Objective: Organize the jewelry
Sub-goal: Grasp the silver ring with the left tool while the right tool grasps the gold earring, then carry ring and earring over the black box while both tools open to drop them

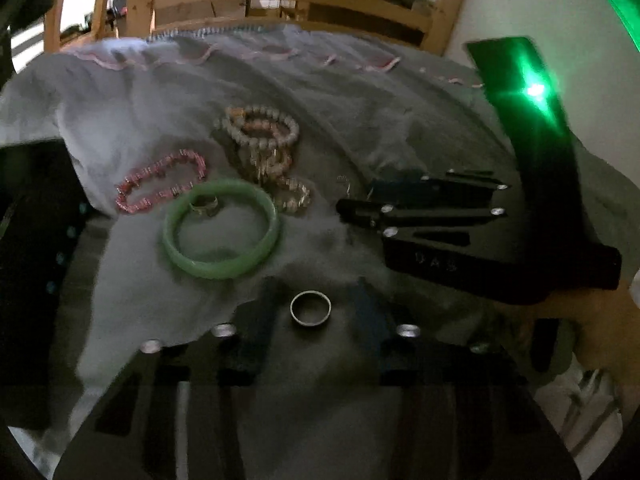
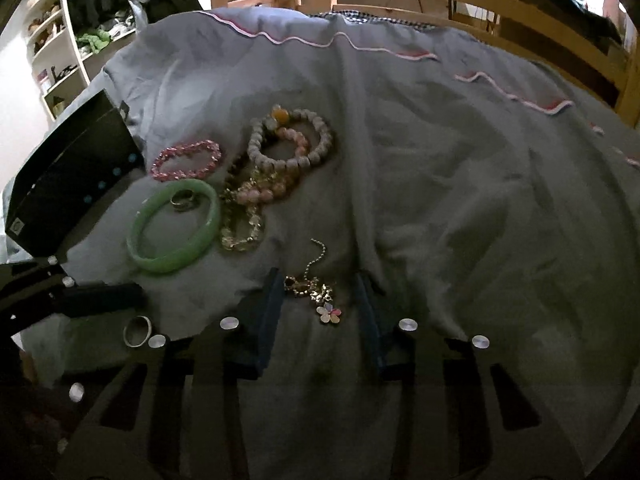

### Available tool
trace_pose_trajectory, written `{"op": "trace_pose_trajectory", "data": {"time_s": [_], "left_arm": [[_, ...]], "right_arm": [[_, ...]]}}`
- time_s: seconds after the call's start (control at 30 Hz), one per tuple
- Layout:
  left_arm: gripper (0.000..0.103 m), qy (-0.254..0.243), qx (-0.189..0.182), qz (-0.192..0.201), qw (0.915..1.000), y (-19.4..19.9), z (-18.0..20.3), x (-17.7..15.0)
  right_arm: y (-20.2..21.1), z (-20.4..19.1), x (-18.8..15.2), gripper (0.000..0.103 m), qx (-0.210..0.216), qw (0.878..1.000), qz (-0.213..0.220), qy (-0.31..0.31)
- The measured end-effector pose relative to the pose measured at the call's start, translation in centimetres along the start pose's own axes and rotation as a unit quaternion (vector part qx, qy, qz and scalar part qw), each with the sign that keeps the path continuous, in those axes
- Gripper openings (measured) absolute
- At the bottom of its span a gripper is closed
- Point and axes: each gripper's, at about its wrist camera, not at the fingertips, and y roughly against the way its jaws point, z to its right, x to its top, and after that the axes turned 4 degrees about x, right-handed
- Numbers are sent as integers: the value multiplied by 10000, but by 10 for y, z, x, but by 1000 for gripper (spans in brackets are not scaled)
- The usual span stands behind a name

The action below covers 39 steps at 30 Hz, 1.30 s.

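Jewelry lies on a grey bedspread. My left gripper is open, its fingers either side of a silver ring, which also shows in the right wrist view. My right gripper is open around a gold chain with a flower charm. A green bangle holds a small ring inside it. A pink beaded bracelet and a pile of beaded bracelets lie beyond.
A black box stands open at the left, also seen in the left wrist view. A wooden bed frame runs along the back. White shelves stand far left.
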Motion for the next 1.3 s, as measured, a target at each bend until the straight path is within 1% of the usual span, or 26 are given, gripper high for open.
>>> {"op": "trace_pose_trajectory", "data": {"time_s": [0.03, 0.07, 0.1, 0.17, 0.2, 0.27, 0.3, 0.33, 0.53, 0.63, 0.87, 1.07, 1.17, 1.3], "left_arm": [[26, 40, -11, -31, 10000, -3, -2, -1], [20, 78, -11, -38, 10000, -4, -5, -2], [19, 123, -13, -50, 9999, -5, -8, -3], [19, 181, -75, -95, 9998, -4, -12, -2], [19, 183, -58, -107, 9998, -4, -13, -2], [19, 135, 39, -126, 9998, -1, -12, -5], [19, 105, 82, -131, 9998, 2, -11, -7], [19, 102, 99, -138, 9998, 4, -11, -9], [19, 165, 100, -155, 9997, 18, -13, -18], [19, 197, 99, -141, 9997, 23, -13, -20], [19, 382, 85, -106, 9992, 41, -21, -24], [19, 384, 102, 108, 9992, 69, -21, -20], [19, 344, 182, 269, 9989, 88, -21, -15], [19, 422, 286, 393, 9979, 110, -28, -12]], "right_arm": [[0, -1, -1, 33, -13, 10000, 22, 7], [2, -3, -1, 32, -62, 10000, 32, 51], [2, -4, -2, 30, -132, 9999, 14, 95], [3, -5, -4, 29, -180, 9997, -7, 140], [4, -3, -6, 27, -223, 9997, -4, 130], [8, 2, -9, 20, -306, 9995, 19, 36], [11, 5, -12, 14, -296, 9995, 52, -49], [15, 8, -14, 11, -169, 9996, 96, -182], [35, 1, -23, 11, 375, 9982, 237, -400], [45, -2, -24, 11, 498, 9971, 341, -474], [86, -5, -15, 11, 775, 9913, 801, -701], [116, -26, -2, 11, 870, 9897, 1011, -528], [128, -40, 7, 11, 924, 9888, 1101, -397], [145, -56, 19, 11, 1031, 9869, 1211, -270]]}}
